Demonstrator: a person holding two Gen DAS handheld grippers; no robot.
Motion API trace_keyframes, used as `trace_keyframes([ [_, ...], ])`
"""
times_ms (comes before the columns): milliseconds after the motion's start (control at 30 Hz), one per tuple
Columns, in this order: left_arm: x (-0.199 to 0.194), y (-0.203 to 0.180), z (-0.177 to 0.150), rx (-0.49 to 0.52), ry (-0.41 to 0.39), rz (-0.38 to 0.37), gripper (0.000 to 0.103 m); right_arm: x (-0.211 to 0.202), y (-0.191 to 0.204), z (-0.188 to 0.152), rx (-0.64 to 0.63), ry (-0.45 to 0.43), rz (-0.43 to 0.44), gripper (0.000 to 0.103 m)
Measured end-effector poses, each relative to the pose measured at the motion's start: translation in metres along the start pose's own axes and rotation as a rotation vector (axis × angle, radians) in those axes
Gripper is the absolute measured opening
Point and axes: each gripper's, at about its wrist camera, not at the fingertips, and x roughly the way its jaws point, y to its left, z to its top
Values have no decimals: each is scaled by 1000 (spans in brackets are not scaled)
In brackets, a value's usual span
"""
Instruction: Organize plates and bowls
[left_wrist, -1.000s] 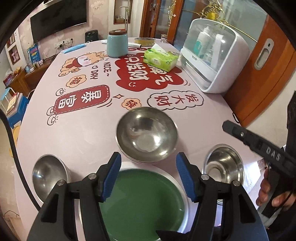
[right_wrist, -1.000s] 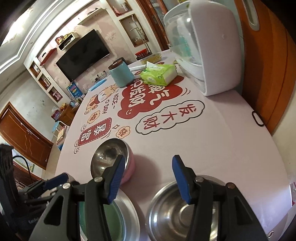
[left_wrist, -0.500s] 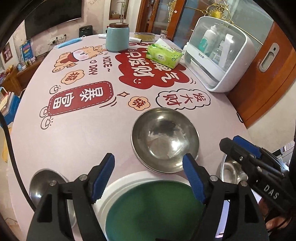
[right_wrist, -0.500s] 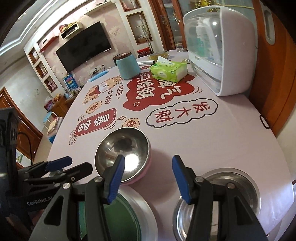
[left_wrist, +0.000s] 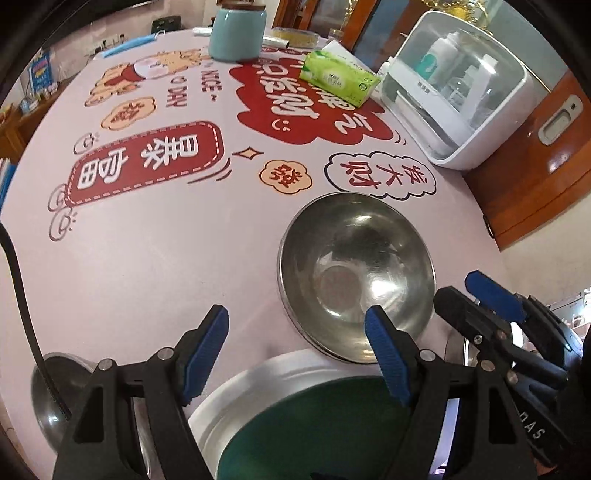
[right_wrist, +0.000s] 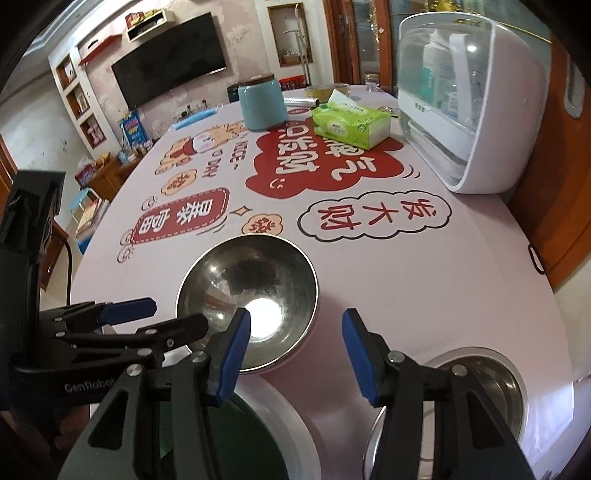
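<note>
A large steel bowl (left_wrist: 356, 273) with a pink outside (right_wrist: 255, 295) sits on the printed table. A white-rimmed green plate (left_wrist: 314, 424) lies just in front of it, also in the right wrist view (right_wrist: 258, 439). A small steel bowl (left_wrist: 48, 398) is at the left, another (right_wrist: 480, 391) at the right. My left gripper (left_wrist: 295, 350) is open and empty above the plate's far rim. My right gripper (right_wrist: 295, 350) is open and empty between the large bowl and the right bowl.
A teal jar (left_wrist: 238, 31), a green tissue pack (left_wrist: 338, 79) and a white cabinet with bottles (left_wrist: 458, 92) stand at the far side. The table edge runs along the right beside a wooden door (right_wrist: 554, 184).
Both grippers have shifted left and lower toward the table. The large bowl now sits right of centre in the left view. The right gripper has come closer to the large bowl.
</note>
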Motion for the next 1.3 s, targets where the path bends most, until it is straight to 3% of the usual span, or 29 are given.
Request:
trace_keyframes([
  [200,13,5,3,-20,27,-17,72,18,4,1,-18,62,2,35],
  [300,19,5,5,-18,43,-28,65,22,6,0,-28,76,-3,31],
  [367,22,5,5,-20,50,-46,54,22,6,0,-29,76,-3,31],
  [500,25,5,6,-18,51,-53,50,24,4,-1,-18,87,-8,25],
  [833,28,7,4,-38,77,-77,26,27,-2,-1,4,93,4,17],
  [1300,20,6,0,-31,58,-48,22,19,1,-3,-17,51,11,14],
])
